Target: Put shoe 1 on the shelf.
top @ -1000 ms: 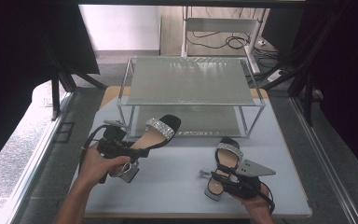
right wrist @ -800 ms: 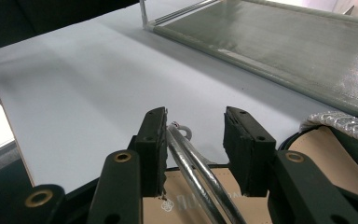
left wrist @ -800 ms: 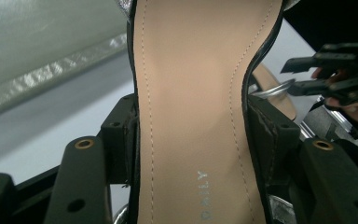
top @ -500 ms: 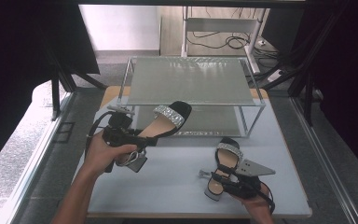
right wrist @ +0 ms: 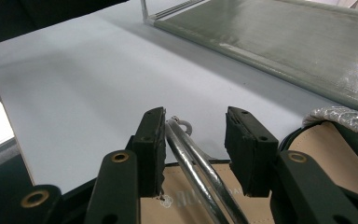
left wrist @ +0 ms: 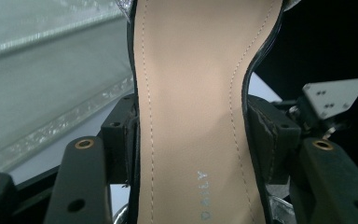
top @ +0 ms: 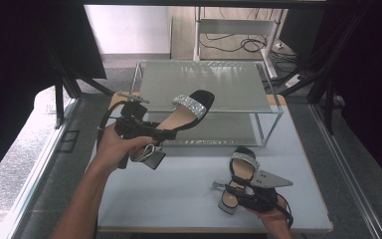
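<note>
— Seen from above: pale grey table (top: 179, 199), two-tier glass-shelved rack (top: 204, 84) at its far edge, dark curtains on both sides, cables on the floor beyond.

— Left gripper (top: 146, 130)?

— Clamped across the waist of a black sandal (top: 179, 117), pads pressing both edges of the tan insole; raised off the table, rhinestone toe strap pointing at the rack's upper shelf.

— Right gripper (top: 251, 196)?

— Low at the table's near right, over a second sandal (top: 238, 172) lying flat. Jaws half apart, silver ankle strap (right wrist: 191, 158) between, touching one pad, not pinched.
</note>
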The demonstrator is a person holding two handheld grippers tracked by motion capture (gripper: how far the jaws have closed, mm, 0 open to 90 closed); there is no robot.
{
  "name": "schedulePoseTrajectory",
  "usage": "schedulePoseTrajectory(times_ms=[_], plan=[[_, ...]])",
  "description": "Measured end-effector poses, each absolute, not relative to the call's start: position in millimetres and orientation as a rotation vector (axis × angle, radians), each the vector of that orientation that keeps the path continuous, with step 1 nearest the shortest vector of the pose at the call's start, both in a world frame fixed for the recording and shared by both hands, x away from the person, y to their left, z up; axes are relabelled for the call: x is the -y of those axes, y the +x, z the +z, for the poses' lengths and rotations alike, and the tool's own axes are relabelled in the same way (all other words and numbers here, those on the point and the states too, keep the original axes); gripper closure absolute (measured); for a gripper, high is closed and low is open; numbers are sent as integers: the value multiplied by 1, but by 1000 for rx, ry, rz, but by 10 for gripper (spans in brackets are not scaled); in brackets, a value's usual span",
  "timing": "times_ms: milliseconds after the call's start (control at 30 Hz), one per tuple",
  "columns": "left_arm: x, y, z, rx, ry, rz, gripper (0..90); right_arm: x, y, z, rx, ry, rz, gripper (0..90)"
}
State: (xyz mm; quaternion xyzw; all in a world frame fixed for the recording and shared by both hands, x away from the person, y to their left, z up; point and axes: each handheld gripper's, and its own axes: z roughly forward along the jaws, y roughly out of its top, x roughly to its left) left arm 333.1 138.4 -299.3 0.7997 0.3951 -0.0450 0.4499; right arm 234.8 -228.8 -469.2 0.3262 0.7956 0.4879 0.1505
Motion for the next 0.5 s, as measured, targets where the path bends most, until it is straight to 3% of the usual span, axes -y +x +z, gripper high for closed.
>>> schedulePoseTrajectory(times_ms=[500], plan=[[-133, 368, -271, -1000, 1947, -104, 424, 230, 235, -468, -2287, 929, 1402, 568]])
